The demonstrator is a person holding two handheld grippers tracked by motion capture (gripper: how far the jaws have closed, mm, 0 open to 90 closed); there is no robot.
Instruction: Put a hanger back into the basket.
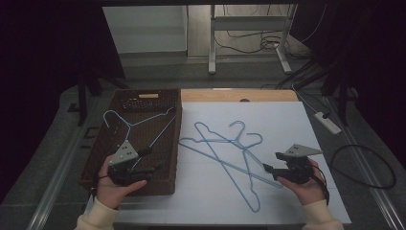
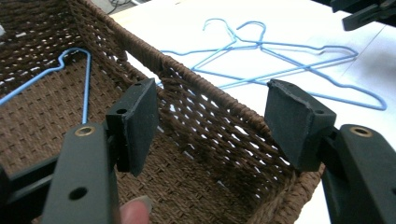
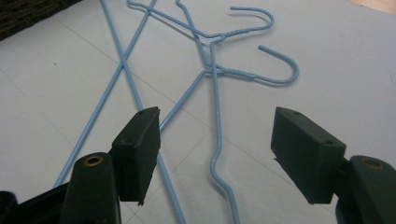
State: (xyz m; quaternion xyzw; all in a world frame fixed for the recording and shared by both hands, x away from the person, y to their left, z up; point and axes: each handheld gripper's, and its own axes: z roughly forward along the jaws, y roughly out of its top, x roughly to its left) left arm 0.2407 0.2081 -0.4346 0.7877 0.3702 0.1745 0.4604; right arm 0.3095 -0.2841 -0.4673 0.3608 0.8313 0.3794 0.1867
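Note:
A brown wicker basket (image 1: 170, 143) stands on the left of the white board (image 1: 287, 124), with one blue wire hanger (image 1: 136, 122) lying in it. Two more blue hangers (image 1: 225, 163) lie crossed on the board, hooks toward the far side. My left gripper (image 1: 149, 160) hovers open over the basket's near right part. In the left gripper view its jaws (image 2: 215, 116) frame the basket wall (image 2: 205, 93), with the basket hanger (image 2: 86, 84) at left. My right gripper (image 1: 271, 161) is open beside the crossed hangers' right ends. Its jaws (image 3: 215, 140) straddle a hanger wire (image 3: 215, 93) without touching it.
A wooden table edge (image 1: 239, 95) shows beyond the board. A power strip (image 1: 328, 122) and cables (image 1: 364, 167) lie on the floor at right, and a metal desk frame (image 1: 213, 43) stands behind. The basket corner (image 3: 28, 11) shows in the right gripper view.

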